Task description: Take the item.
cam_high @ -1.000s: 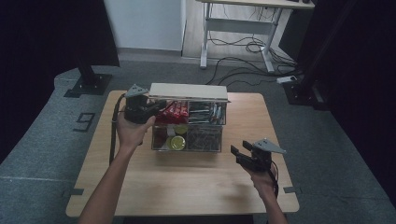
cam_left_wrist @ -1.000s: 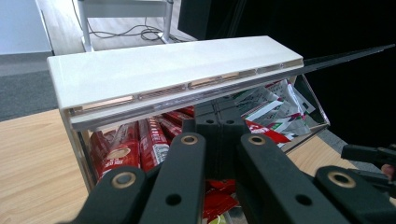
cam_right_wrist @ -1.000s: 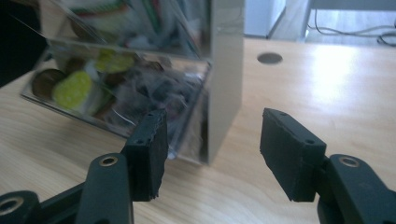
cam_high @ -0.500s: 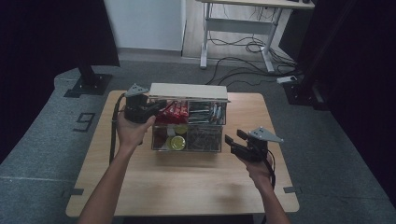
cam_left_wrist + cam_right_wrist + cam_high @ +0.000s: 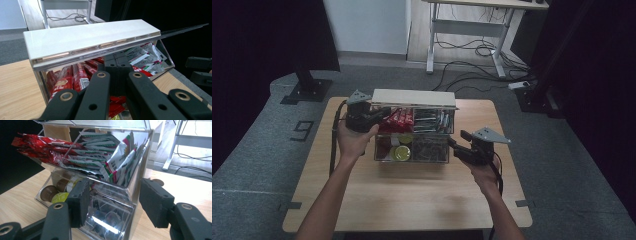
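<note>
A clear acrylic organiser box (image 5: pixel 447 131) with a white lid (image 5: pixel 413 97) stands at the table's far middle. Its upper tier holds red sachets (image 5: pixel 397 118) and white-green sachets (image 5: pixel 120 157); the lower tier holds coffee capsules (image 5: pixel 402 152). My left gripper (image 5: pixel 376 114) is at the box's upper left corner, its jaws shut just under the lid (image 5: pixel 87 37) among the red sachets (image 5: pixel 77 75). I cannot tell whether they pinch anything. My right gripper (image 5: pixel 116 200) is open beside the box's right end, one jaw on each side of the lower front corner (image 5: pixel 130 207).
The box sits on a light wooden table (image 5: pixel 412 195) with bare room in front of it. Beyond the table are a grey floor, a white desk frame (image 5: pixel 467 30) with cables, and black stands at the left and right.
My right gripper has moved forward and left, up to the box's right end. The left gripper and the box have stayed put.
</note>
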`<state>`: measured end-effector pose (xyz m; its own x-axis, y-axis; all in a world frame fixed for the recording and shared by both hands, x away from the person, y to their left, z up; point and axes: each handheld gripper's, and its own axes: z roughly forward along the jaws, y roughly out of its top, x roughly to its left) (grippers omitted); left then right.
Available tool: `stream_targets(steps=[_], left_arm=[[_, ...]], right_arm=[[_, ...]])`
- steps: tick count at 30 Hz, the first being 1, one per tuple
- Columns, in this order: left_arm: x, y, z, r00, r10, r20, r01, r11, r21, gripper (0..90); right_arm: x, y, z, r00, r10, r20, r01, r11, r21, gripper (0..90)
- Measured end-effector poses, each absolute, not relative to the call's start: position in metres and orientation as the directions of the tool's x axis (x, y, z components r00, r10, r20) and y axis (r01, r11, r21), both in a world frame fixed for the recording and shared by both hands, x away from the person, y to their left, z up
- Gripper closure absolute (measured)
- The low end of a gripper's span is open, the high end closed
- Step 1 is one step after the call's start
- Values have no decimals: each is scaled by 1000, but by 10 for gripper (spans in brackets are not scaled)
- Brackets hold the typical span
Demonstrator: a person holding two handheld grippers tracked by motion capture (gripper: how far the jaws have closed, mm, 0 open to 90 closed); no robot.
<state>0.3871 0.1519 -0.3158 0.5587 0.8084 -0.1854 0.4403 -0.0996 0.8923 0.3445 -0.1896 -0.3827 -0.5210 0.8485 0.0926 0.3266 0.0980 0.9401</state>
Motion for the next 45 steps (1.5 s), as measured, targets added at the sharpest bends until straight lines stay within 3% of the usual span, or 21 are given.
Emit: stream_targets(steps=[31, 45], left_arm=[[388, 150, -316, 563, 803, -194, 443, -95, 891, 900], [389, 151, -316, 567, 798, -203, 447, -92, 890, 900]], right_arm=[[369, -165, -373, -536, 841, 69, 317, 124, 940, 466], [381, -155, -372, -542, 839, 58, 325, 146, 934, 539]])
